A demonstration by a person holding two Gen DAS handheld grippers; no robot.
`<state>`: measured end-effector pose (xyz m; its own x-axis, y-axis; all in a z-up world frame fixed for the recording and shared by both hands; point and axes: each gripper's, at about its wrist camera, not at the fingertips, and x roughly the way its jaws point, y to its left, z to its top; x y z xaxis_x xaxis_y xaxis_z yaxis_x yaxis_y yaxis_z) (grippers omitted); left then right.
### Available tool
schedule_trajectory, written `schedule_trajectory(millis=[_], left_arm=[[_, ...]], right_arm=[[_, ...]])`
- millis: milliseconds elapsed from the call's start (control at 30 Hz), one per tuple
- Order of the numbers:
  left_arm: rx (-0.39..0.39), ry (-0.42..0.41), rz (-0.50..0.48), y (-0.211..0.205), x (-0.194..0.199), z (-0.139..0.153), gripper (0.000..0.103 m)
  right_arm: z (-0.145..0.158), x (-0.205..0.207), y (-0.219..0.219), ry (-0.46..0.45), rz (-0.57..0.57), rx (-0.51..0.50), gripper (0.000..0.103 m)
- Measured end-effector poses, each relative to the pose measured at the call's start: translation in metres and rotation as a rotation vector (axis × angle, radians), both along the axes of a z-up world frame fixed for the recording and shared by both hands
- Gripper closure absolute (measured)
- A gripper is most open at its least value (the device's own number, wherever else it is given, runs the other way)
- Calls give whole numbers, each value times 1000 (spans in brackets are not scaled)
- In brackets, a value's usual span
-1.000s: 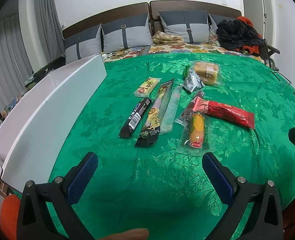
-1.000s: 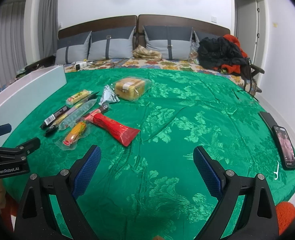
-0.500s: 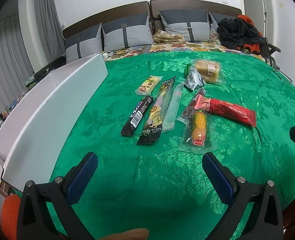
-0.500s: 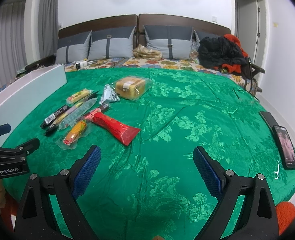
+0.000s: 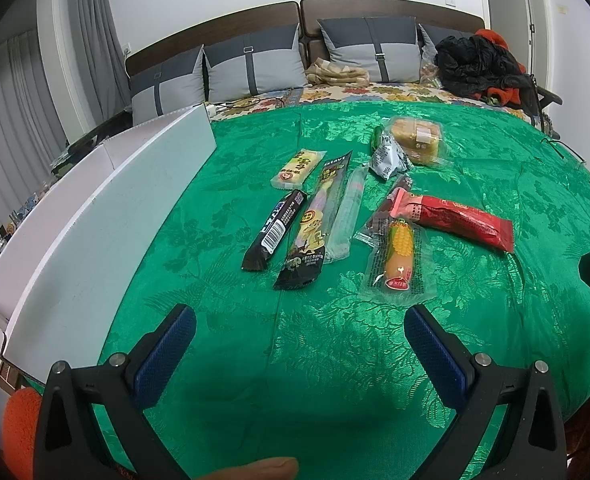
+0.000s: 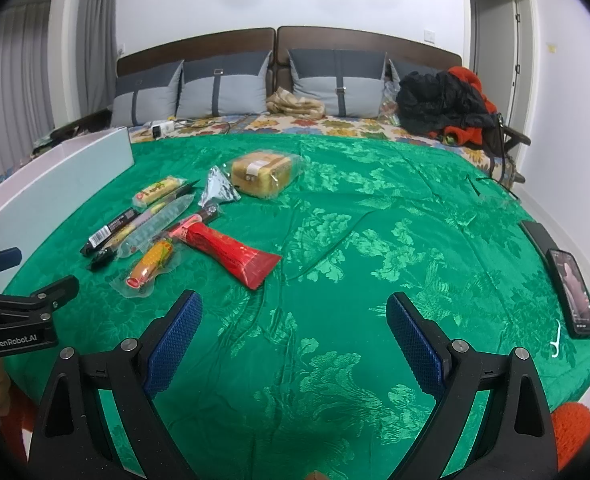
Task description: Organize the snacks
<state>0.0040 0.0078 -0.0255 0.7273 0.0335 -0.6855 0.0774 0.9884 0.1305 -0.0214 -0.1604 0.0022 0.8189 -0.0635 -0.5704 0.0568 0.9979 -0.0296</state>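
Little has shifted over the last second: the left gripper (image 5: 299, 332) has crept slightly toward the snacks, while the right gripper (image 6: 293, 320) hangs where it was. Both hover above the green bedspread (image 6: 375, 240) with jaws spread wide and nothing between the blue pads.

Ahead of the left gripper, bare cloth runs up to the nearest wrappers: a corn sausage pack (image 5: 399, 258), a dark long packet (image 5: 315, 224) and a black bar (image 5: 275, 230) side by side, with a clear sleeve (image 5: 345, 216) between the dark packet and the corn pack. A red packet (image 5: 451, 216) lies angled just right of the corn pack. Farther back sit a yellow bar (image 5: 297, 168), a silver pouch (image 5: 387, 158) and a wrapped bread loaf (image 5: 417, 140).

Before the right gripper the cloth lies open to the bed's right edge, where a phone (image 6: 573, 292) rests beside a white floss pick (image 6: 556, 340).

Along the left edge stands a white box (image 5: 107, 216); its inside cannot be seen.
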Motion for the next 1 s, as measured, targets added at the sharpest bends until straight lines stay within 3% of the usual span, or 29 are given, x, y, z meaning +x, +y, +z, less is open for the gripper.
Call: schedule_trajectory(millis=[1000], left_arm=[[-1, 1, 0, 0, 0, 0, 0]], right_arm=[[-2, 0, 1, 2, 0, 3, 8]])
